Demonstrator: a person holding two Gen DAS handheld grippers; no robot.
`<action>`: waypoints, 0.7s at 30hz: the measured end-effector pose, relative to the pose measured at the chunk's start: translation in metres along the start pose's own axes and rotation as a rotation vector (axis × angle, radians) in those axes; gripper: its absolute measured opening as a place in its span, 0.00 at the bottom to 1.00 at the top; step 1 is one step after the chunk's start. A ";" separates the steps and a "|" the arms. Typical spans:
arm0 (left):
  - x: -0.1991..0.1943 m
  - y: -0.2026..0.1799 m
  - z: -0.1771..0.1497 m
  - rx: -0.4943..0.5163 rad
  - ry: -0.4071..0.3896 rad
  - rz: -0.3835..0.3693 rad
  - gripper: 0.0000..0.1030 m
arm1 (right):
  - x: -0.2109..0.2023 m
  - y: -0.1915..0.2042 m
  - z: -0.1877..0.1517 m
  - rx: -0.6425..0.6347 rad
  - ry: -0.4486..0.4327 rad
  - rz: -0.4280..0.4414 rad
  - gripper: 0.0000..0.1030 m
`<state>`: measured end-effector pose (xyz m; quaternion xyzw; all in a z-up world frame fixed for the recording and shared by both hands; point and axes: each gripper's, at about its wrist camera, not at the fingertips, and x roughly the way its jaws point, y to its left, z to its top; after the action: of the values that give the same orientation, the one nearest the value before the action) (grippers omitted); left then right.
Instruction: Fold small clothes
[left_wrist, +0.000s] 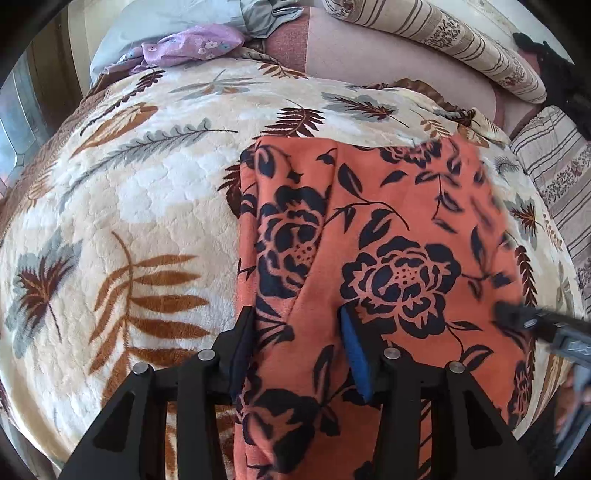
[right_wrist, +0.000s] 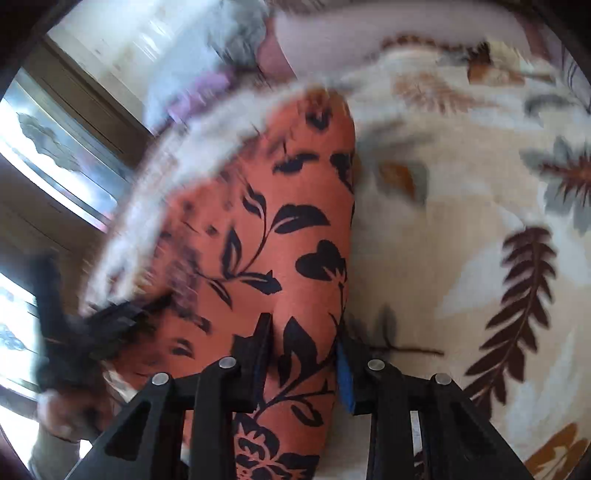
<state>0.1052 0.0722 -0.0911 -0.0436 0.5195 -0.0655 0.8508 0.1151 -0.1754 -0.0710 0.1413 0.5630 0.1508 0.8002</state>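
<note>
Both the left gripper (left_wrist: 295, 325) and right gripper (right_wrist: 304, 339) pinch the orange black-flowered fabric garment (left_wrist: 388, 229), spread on the cream leaf-patterned plush blanket (left_wrist: 129, 184) toward its right edge.

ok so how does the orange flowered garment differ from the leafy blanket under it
The orange garment carries dark navy roses on a smooth weave; the blanket is cream plush with brown and grey leaves. The garment is smaller, with one layer overlapping another, and both the left hand-held gripper and the right hand-held gripper straddle its near edge; the blanket lies spread across the bed. Both are botanical prints.
</note>
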 end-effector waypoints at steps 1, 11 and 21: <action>0.000 0.000 0.000 0.001 -0.004 0.004 0.49 | 0.002 -0.015 0.001 0.092 0.000 0.065 0.49; -0.004 0.004 -0.004 -0.010 -0.016 -0.012 0.50 | 0.014 -0.053 0.065 0.353 0.038 0.332 0.71; -0.005 0.006 -0.005 -0.023 -0.018 -0.030 0.51 | 0.017 -0.016 0.061 0.146 -0.002 -0.009 0.53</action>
<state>0.0986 0.0785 -0.0895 -0.0615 0.5118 -0.0719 0.8539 0.1793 -0.1866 -0.0722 0.1970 0.5724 0.1056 0.7890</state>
